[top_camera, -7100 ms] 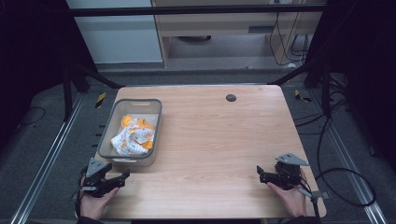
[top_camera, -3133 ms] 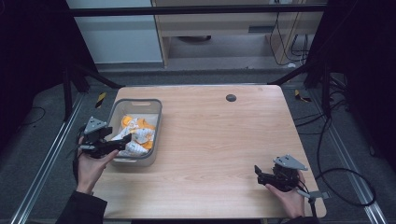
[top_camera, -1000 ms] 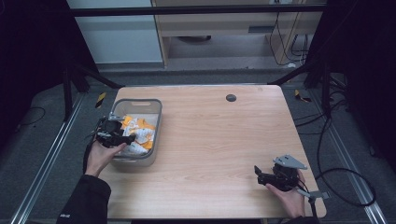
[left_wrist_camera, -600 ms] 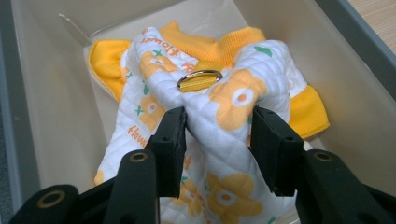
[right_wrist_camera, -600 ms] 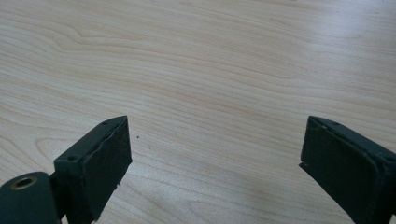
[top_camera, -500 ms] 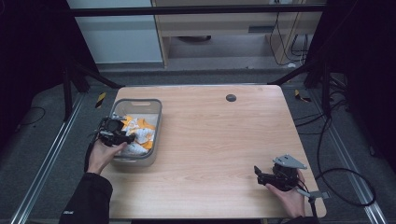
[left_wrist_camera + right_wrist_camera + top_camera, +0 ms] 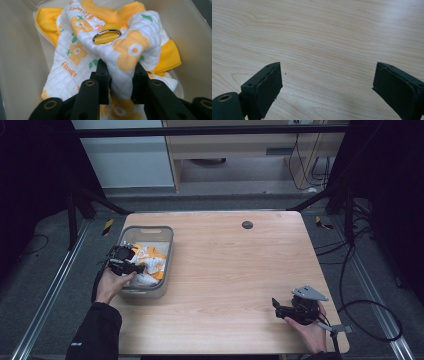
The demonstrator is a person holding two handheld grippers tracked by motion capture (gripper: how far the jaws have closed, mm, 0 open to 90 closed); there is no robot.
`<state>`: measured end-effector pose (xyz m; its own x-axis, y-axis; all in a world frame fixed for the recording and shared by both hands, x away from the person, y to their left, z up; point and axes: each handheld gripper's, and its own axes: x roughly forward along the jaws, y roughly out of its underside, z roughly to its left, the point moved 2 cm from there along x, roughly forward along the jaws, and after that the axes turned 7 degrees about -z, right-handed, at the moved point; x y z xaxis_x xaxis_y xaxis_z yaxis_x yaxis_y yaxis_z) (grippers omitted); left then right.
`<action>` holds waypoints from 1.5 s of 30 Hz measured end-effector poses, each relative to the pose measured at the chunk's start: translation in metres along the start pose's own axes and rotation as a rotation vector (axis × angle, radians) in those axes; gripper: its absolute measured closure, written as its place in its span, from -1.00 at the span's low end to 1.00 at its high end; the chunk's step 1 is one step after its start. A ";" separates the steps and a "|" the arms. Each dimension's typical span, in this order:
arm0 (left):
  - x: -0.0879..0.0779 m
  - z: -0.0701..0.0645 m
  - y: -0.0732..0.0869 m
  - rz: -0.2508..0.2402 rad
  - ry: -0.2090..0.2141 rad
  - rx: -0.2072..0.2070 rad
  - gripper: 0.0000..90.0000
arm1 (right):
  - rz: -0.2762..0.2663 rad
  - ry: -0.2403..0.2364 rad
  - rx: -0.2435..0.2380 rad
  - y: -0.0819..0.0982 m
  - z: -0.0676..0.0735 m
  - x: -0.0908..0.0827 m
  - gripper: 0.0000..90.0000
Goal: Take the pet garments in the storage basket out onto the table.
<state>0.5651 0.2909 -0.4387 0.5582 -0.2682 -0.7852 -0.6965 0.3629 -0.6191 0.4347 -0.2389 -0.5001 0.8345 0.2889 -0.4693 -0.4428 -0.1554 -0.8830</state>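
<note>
The grey bin stands on the left half of the table, and everything here is placed against it. Inside the bin lies a small quilted garment, white with orange flower prints and the word "flower", trimmed in yellow-orange ribbing, with a metal D-ring on a yellow strap near its collar.

The left tool reaches into the bin from the bin's left rim, held in the person's left hand. Its jaws have just been closing, and a raised fold of the garment now stands pinched between them: the pads press on the cloth from both sides, and the fold bulges above the jaws. The D-ring sits just beyond the pinched fold, farther into the bin. The rest of the garment spreads over the bin's floor around and beneath the tool.

The right tool is well apart from the bin, near the table's front right corner, in the person's right hand. Its jaws stand wide apart over bare wood.
</note>
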 end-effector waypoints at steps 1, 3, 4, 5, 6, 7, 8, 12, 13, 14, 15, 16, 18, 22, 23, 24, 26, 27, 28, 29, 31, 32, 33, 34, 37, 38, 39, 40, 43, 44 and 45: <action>0.000 0.000 0.000 0.005 -0.001 0.000 0.68 | 0.000 -0.001 0.000 0.000 0.000 0.000 -0.81; 0.000 0.000 -0.001 0.012 -0.002 0.000 0.72 | 0.001 -0.002 0.002 0.000 0.000 0.000 -0.81; -0.001 0.000 -0.002 0.012 -0.005 -0.001 0.74 | 0.002 -0.002 0.002 0.000 0.000 0.000 -0.81; -0.001 0.000 -0.003 0.011 -0.007 -0.003 0.75 | 0.003 -0.002 0.001 0.000 0.000 0.000 -0.81; -0.002 0.001 -0.003 0.008 -0.009 -0.004 0.75 | 0.003 -0.002 0.002 0.000 0.000 0.000 -0.81; -0.004 0.001 -0.003 0.004 -0.012 -0.006 0.76 | 0.002 -0.001 0.000 0.000 0.000 0.000 -0.81; -0.005 0.001 -0.004 -0.001 -0.012 -0.003 0.76 | 0.001 -0.002 0.000 0.000 0.000 0.000 -0.81; -0.014 0.000 -0.005 -0.025 -0.007 -0.005 0.77 | 0.001 -0.001 0.001 0.000 0.000 0.000 -0.81; -0.016 0.000 -0.006 -0.028 -0.007 -0.002 0.77 | 0.001 0.000 0.001 0.000 0.000 0.000 -0.81; -0.018 0.000 -0.006 -0.035 -0.009 -0.008 0.78 | 0.001 -0.001 0.001 0.000 0.000 0.000 -0.81; -0.020 0.001 -0.006 -0.039 -0.009 -0.008 0.78 | 0.002 0.001 -0.001 0.000 0.000 0.000 -0.81; -0.022 0.001 -0.007 -0.044 -0.008 -0.010 0.78 | 0.002 0.000 0.000 0.000 0.000 0.000 -0.81; -0.027 0.001 -0.009 -0.056 -0.010 -0.012 0.78 | 0.000 0.002 -0.004 0.000 0.000 0.000 -0.81; -0.038 0.001 -0.013 -0.088 -0.013 -0.012 0.78 | 0.000 0.002 -0.003 0.000 0.000 0.000 -0.81; -0.041 0.000 -0.014 -0.097 -0.013 -0.014 0.78 | 0.001 0.001 -0.001 0.000 0.000 0.000 -0.81; -0.044 0.001 -0.015 -0.105 -0.012 -0.012 0.78 | 0.001 0.001 -0.001 0.000 0.000 0.000 -0.81; -0.049 0.000 -0.017 -0.115 -0.017 -0.007 0.78 | 0.001 0.003 -0.002 0.000 0.000 0.000 -0.81; -0.052 0.000 -0.018 -0.119 -0.020 -0.003 0.78 | 0.001 0.003 -0.002 0.000 0.000 0.000 -0.81; -0.054 -0.001 -0.019 -0.127 -0.024 -0.002 0.78 | 0.001 0.002 -0.001 0.000 0.000 0.000 -0.81; -0.057 -0.001 -0.021 -0.133 -0.023 0.003 0.78 | 0.001 0.002 -0.001 0.000 0.000 0.000 -0.81; -0.061 -0.002 -0.022 -0.139 -0.027 0.007 0.78 | -0.001 0.003 -0.006 0.000 0.000 0.000 -0.81; -0.064 -0.002 -0.023 -0.143 -0.030 0.010 0.78 | 0.000 0.003 -0.006 0.000 0.000 0.000 -0.81; -0.066 -0.003 -0.024 -0.150 -0.034 0.009 0.78 | 0.000 0.003 -0.006 0.000 0.000 0.000 -0.81; -0.068 -0.003 -0.025 -0.156 -0.035 0.011 0.78 | -0.001 0.003 -0.007 0.000 0.000 0.000 -0.81; -0.074 -0.003 -0.028 -0.173 -0.035 0.013 0.78 | -0.001 0.002 -0.002 0.000 0.000 -0.001 -0.81; -0.075 -0.004 -0.028 -0.176 -0.033 0.012 0.78 | -0.002 0.003 -0.007 0.000 0.000 0.000 -0.81; -0.077 -0.004 -0.029 -0.177 -0.034 0.012 0.78 | -0.002 0.003 -0.007 0.000 0.000 0.000 -0.81; -0.078 -0.004 -0.029 -0.181 -0.034 0.014 0.78 | -0.003 0.003 -0.007 0.000 0.000 -0.001 -0.81; -0.083 -0.005 -0.031 -0.183 -0.036 0.021 0.78 | -0.005 0.004 -0.006 -0.001 0.000 -0.001 -0.81; -0.085 -0.005 -0.031 -0.184 -0.036 0.022 0.78 | -0.005 0.004 -0.007 -0.001 0.000 -0.001 -0.81; -0.087 -0.006 -0.032 -0.184 -0.034 0.026 0.78 | -0.005 0.004 -0.006 -0.001 0.000 -0.001 -0.81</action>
<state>0.5361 0.2974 -0.3510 0.6906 -0.3016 -0.6574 -0.5697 0.3331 -0.7513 0.4344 -0.2394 -0.4992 0.8380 0.2862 -0.4646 -0.4363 -0.1600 -0.8855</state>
